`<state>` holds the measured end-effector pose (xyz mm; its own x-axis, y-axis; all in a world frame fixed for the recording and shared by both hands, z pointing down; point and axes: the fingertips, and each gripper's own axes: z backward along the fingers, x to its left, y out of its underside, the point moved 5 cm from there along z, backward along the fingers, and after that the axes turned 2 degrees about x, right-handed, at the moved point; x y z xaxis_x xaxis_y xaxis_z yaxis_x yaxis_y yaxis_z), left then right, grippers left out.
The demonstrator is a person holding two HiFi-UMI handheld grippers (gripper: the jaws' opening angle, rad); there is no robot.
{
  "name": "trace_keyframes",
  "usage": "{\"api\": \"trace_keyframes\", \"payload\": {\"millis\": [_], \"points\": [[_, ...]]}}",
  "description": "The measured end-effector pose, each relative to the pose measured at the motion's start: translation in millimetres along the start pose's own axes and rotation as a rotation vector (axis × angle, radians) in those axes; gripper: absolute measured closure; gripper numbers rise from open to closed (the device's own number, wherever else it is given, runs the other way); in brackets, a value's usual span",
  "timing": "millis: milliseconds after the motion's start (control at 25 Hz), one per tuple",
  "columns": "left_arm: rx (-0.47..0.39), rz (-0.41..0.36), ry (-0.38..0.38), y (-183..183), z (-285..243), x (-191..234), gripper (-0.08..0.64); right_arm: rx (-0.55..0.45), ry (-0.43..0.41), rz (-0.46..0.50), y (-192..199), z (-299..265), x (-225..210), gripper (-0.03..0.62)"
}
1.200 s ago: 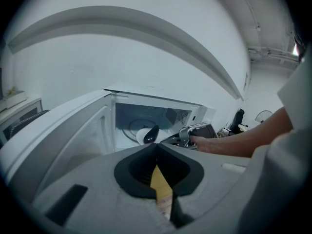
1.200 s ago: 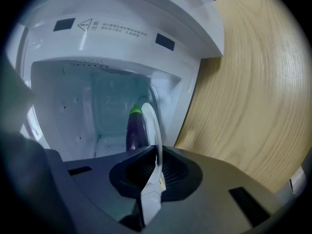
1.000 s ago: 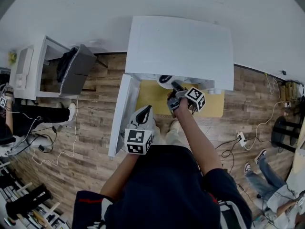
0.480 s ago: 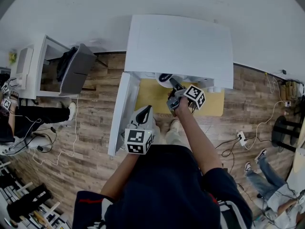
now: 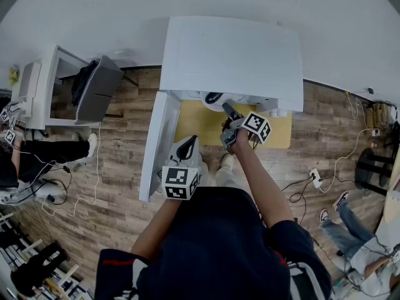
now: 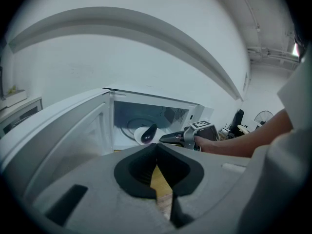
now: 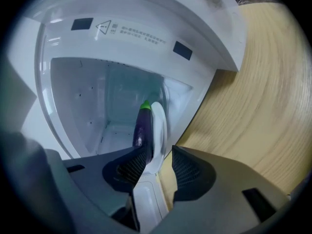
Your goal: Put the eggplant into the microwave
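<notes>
**Dark purple eggplant (image 7: 141,126) with a green stem, carried on a round white plate (image 7: 159,123) at the mouth of the white microwave (image 5: 231,55).**

The plate rim is gripped between the narrowly set jaws of the right gripper (image 7: 161,150) at centre frame. It is held at the open cavity, above the yellow wooden tabletop (image 5: 200,125), and is judged not yet set down. The left gripper (image 6: 157,147), at lower centre of its own view, is closed on nothing beside the white door (image 5: 153,145), which is swung open at the left. The risk is judged to lie in the one-edge grasp. If the plate is tilted, the smooth eggplant could roll off, or the rim could be struck against the cavity frame.
</notes>
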<state>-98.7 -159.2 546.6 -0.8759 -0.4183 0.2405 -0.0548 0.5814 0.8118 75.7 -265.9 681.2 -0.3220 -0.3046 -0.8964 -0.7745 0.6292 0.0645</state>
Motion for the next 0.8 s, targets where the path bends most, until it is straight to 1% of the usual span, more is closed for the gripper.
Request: {"api": "trace_keyframes", "payload": {"millis": [80,280,360,480,560,800], "points": [[0.000,-0.002,0.003,1,0,-1,0.543,0.008,0.005,0.024,0,5,0,0.461],[0.000,-0.003,0.002,1,0,-5,0.543,0.021,0.002,0.069,1,19,-3,0.489],[0.000,-0.003,0.000,1,0,-5,0.543,0.032,0.015,0.116,3,23,-3,0.498],[-0.002,-0.003,-0.004,1,0,-4,0.543,0.061,0.058,0.237,7,27,-2,0.520],[0.001,-0.001,-0.006,2,0,-3,0.543,0.091,0.089,0.324,11,28,1,0.553],[0.002,-0.003,-0.010,1,0,-3,0.543,0.186,0.191,0.609,21,20,6,0.572]]}}
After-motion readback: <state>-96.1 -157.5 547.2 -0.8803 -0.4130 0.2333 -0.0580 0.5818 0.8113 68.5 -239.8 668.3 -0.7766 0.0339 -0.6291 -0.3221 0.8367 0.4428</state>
